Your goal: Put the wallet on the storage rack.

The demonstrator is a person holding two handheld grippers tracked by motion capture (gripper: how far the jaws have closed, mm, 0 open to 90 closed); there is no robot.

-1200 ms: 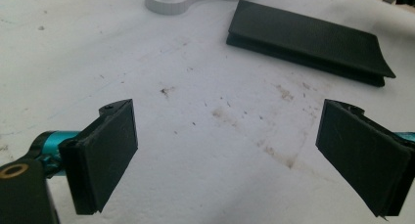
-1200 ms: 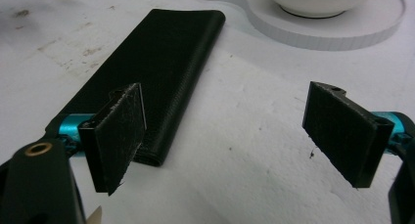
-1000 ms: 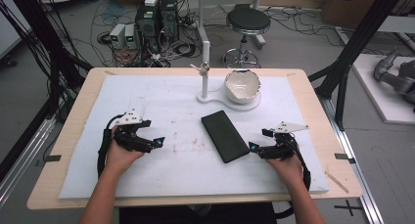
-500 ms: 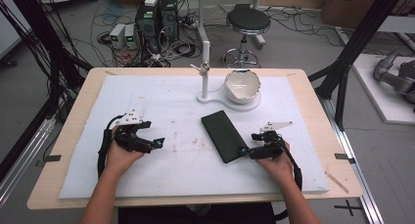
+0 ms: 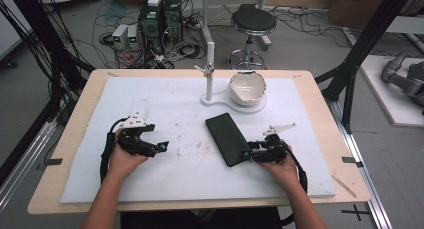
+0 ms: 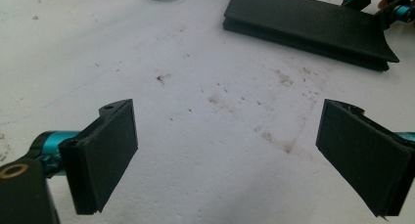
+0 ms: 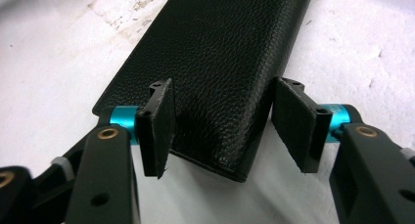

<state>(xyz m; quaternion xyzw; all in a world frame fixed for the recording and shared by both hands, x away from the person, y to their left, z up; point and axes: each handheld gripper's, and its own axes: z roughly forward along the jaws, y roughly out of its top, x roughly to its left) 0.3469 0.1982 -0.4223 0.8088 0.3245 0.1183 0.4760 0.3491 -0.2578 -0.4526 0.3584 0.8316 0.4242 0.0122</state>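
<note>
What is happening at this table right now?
A person holds a gripper in each hand over a white mat. The right gripper is at the near end of a black leather case lying flat; its jaws have just been closing over that corner, but the pads do not seem to press it yet. The left gripper waits open above bare mat.

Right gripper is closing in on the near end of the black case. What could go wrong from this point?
1. The right gripper has just been closing; its jaws straddle one corner of the black leather case, not its full width, and the pads do not yet press on it. A corner grip could let the case pivot or slip.
2. The case lies flat on the white mat, so a jaw may push it along rather than pinch it.
3. The left gripper is open and apart, giving no support.
</note>
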